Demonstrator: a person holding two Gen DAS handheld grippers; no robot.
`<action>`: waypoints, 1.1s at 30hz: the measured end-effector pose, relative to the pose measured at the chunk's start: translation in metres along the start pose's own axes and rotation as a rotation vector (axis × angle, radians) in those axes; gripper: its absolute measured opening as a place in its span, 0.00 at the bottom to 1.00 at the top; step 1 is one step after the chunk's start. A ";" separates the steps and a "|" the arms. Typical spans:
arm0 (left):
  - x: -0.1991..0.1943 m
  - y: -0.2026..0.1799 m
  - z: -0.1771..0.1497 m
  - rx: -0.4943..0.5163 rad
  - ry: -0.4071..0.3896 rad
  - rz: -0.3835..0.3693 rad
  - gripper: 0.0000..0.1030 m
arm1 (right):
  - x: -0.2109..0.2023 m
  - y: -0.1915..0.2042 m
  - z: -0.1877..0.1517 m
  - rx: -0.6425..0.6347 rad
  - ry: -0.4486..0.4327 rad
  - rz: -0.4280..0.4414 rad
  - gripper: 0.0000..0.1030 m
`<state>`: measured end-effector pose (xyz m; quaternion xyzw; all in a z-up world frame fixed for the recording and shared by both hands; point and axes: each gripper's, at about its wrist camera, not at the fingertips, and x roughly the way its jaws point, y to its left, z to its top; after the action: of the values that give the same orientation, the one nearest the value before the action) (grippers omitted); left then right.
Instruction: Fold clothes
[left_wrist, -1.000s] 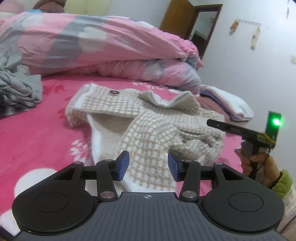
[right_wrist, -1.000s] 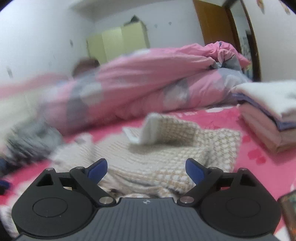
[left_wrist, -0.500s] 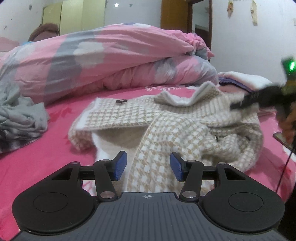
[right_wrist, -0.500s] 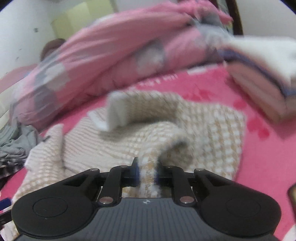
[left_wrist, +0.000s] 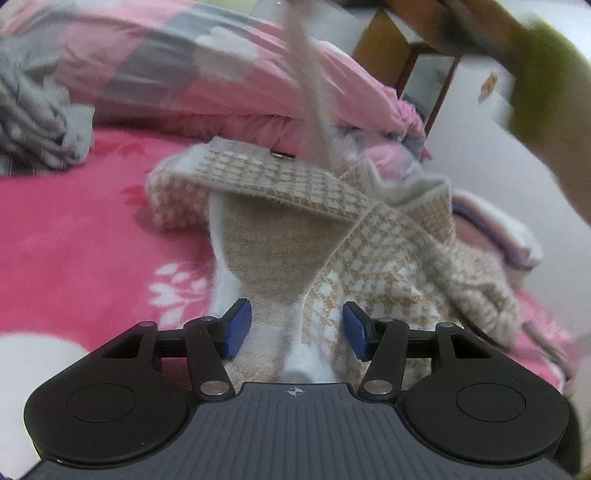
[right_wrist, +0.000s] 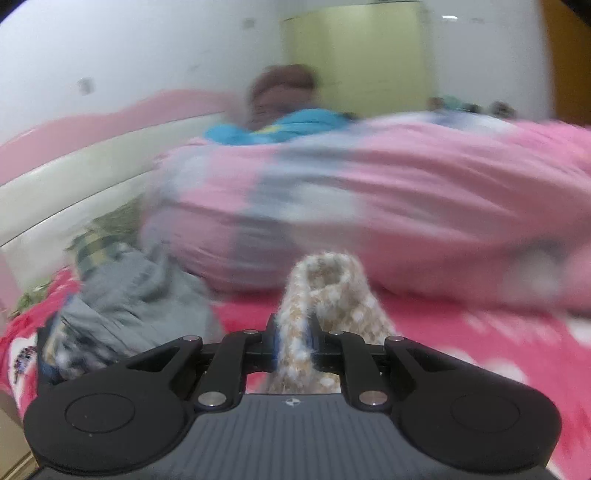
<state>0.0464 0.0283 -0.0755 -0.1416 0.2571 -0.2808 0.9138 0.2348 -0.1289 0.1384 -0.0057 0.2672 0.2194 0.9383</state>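
Lifting: checked jacket (left_wrist: 321, 206) edge is clamped in right tongs (right_wrist: 293, 341); left tongs (left_wrist: 297, 330) gape empty. Hem should be kept taut, laid square on bed (left_wrist: 74, 236).

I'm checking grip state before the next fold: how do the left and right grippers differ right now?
The left gripper has its jaws apart, while the right gripper is shut. The left holds nothing, with the checked knit garment lying loose between and beyond its fingers; the right pinches a fold of that garment, which stands up past its fingertips. Both have blue pads and point across the pink bedsheet.
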 end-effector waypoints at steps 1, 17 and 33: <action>-0.001 0.001 0.000 -0.005 -0.002 -0.010 0.53 | 0.017 0.019 0.018 -0.032 -0.018 0.030 0.14; -0.004 0.003 0.000 -0.032 -0.016 -0.044 0.54 | 0.022 0.039 0.043 -0.019 -0.127 0.136 0.65; -0.024 0.035 0.013 -0.238 -0.005 -0.100 0.56 | -0.142 -0.101 -0.219 0.373 0.167 0.054 0.58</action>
<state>0.0518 0.0725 -0.0692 -0.2624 0.2788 -0.2930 0.8761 0.0597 -0.3057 0.0115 0.1570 0.3800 0.1902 0.8915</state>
